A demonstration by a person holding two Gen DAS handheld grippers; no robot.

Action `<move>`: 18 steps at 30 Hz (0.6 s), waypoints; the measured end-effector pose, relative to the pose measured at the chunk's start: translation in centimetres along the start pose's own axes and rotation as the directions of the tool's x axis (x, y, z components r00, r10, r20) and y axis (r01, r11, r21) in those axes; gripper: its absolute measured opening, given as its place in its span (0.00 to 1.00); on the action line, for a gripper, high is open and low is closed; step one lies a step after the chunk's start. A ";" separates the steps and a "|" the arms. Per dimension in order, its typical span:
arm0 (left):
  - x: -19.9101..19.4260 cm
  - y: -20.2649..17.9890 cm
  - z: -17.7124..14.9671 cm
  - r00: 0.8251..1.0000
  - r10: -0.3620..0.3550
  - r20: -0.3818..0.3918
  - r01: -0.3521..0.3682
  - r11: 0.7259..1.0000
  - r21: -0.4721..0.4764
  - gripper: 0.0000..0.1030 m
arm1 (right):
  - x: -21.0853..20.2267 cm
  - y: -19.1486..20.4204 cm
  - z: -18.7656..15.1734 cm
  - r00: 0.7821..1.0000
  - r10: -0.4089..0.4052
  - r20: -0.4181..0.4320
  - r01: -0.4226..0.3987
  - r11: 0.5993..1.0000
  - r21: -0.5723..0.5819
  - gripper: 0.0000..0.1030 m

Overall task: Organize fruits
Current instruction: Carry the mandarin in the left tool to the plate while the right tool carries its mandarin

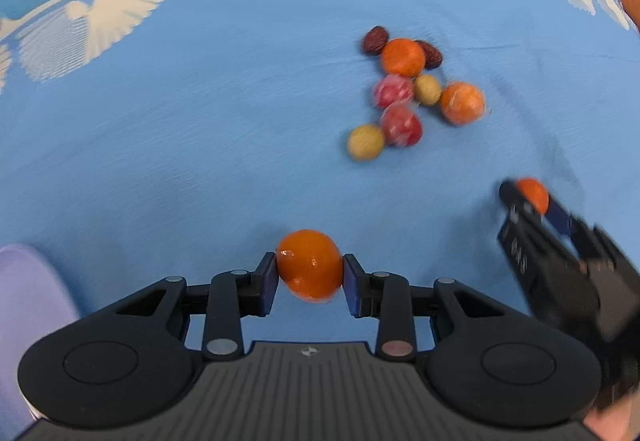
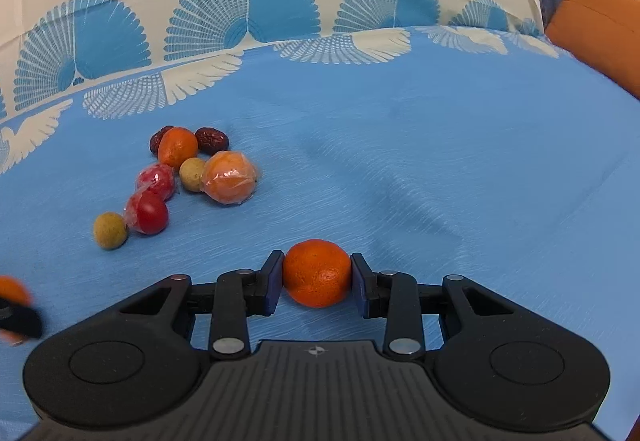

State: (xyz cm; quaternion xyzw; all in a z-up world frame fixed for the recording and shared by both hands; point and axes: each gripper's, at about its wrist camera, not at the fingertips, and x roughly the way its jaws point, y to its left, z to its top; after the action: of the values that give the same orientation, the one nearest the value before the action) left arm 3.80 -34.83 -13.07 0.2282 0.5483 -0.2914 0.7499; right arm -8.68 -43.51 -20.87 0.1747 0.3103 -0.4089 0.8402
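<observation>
My left gripper (image 1: 310, 273) is shut on a plastic-wrapped orange (image 1: 310, 265) above the blue cloth. My right gripper (image 2: 317, 279) is shut on a bare mandarin (image 2: 317, 273); it also shows in the left wrist view (image 1: 530, 201) at the right, blurred. A pile of fruit lies on the cloth: two oranges (image 1: 402, 57) (image 1: 462, 103), two wrapped red fruits (image 1: 400, 125), two yellow-green balls (image 1: 365, 143) and two dark red dates (image 1: 375, 39). In the right wrist view the pile (image 2: 228, 177) lies at the left.
A pale purple container rim (image 1: 28, 305) shows at the lower left of the left wrist view. An orange cushion (image 2: 600, 29) sits at the far right. The tablecloth (image 2: 440, 121) has a white fan-patterned border at the back.
</observation>
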 end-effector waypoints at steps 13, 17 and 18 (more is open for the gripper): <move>-11.7 11.8 -12.9 0.984 0.170 0.059 -0.162 0.979 -0.127 0.37 | -6.9 1.6 -0.1 0.989 -0.040 0.144 0.049 0.997 -0.063 0.36; -15.2 16.0 -17.5 0.974 0.215 0.077 -0.197 0.961 -0.192 0.37 | -13.7 4.3 -1.5 0.984 0.114 0.137 -0.096 0.986 -0.133 0.36; -16.0 16.9 -18.5 0.971 0.226 0.078 -0.206 0.956 -0.208 0.37 | -15.5 5.2 -2.1 0.980 0.164 0.115 -0.145 0.978 -0.153 0.36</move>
State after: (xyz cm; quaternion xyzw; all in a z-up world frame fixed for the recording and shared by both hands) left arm -1.00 -7.27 -2.88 0.1959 0.5076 -0.1627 0.8231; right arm -12.70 -30.27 -11.93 0.1110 0.2701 -0.3292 0.8980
